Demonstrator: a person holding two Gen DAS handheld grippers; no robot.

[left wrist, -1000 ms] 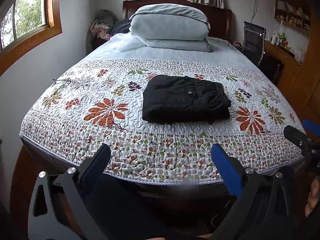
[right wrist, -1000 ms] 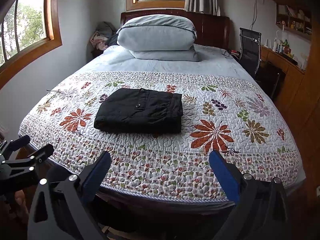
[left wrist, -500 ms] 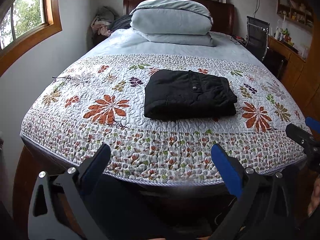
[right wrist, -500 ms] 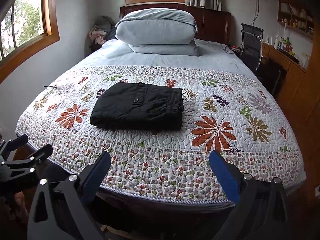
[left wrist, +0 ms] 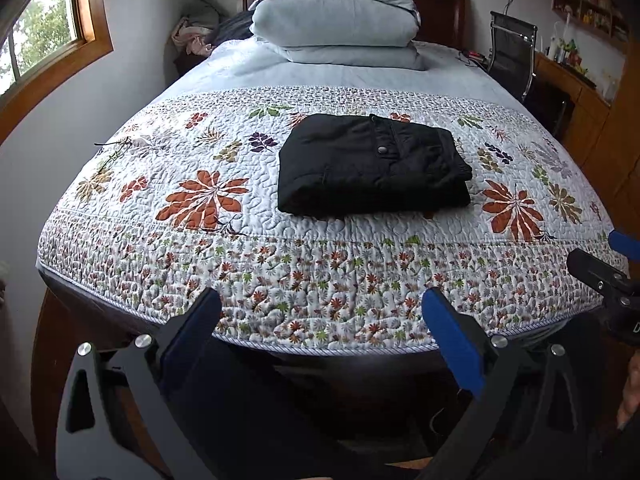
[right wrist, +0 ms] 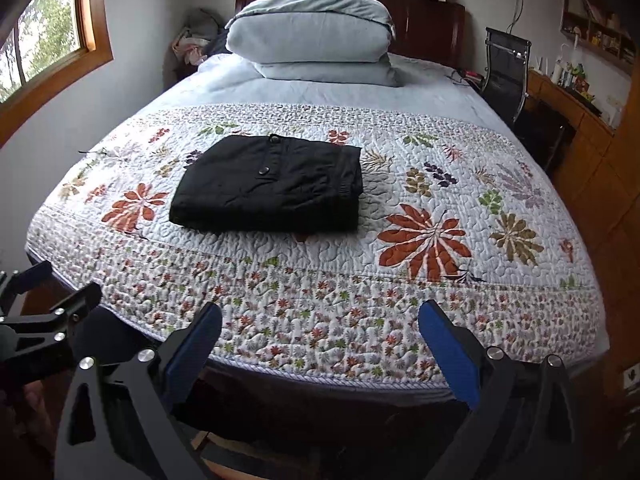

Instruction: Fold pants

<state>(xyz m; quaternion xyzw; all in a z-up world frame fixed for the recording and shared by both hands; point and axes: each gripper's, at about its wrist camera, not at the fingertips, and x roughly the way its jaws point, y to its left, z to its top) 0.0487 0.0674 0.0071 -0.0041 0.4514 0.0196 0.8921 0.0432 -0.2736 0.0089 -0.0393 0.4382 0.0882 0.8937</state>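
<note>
The black pants are lying folded into a neat rectangle on the floral quilt, sitting near the middle of the bed's near half, snap button facing up and the thick folded edge facing the foot of the bed. The left gripper is hovering off the near edge of the mattress, its blue-padded fingers spread wide with nothing between them. The right gripper is doing the same just beside it, jaws parted and empty, well short of the garment. From the right wrist view the pants are sitting left of centre, just left of a big orange flower print. At the far end, two pale blue pillows are stacking up against the dark wooden headboard. A black mesh chair is standing on the right by the wooden desk, and a wood-framed window is showing greenery on the left wall.
</note>
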